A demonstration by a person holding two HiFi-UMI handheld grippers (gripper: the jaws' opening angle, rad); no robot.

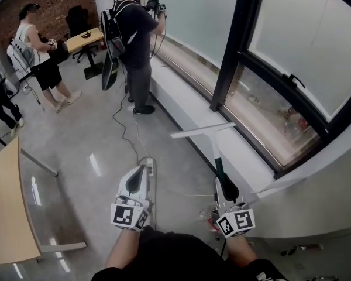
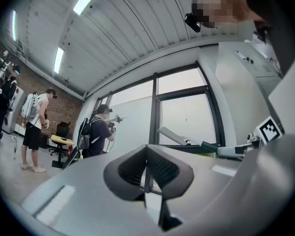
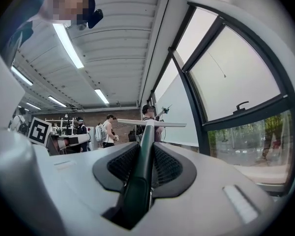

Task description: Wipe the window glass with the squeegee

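Note:
My right gripper (image 1: 227, 189) is shut on the dark green handle (image 1: 219, 166) of the squeegee, whose white blade (image 1: 202, 130) points ahead over the window ledge, short of the glass. In the right gripper view the handle (image 3: 141, 176) runs up between the jaws to the blade (image 3: 150, 123). The window glass (image 1: 307, 43) rises to the right in a black frame (image 1: 231, 51); it also fills the right side of the right gripper view (image 3: 233, 75). My left gripper (image 1: 143, 170) hangs over the floor, shut and empty (image 2: 147, 170). From the left gripper view the squeegee (image 2: 173, 135) shows to the right.
A white ledge (image 1: 193, 107) runs under the window. A person with a backpack (image 1: 133, 37) works at the glass farther along; a second person (image 1: 40, 57) stands at the back left. A wooden table (image 1: 6, 209) is at my left, and a cable (image 1: 124, 127) lies on the floor.

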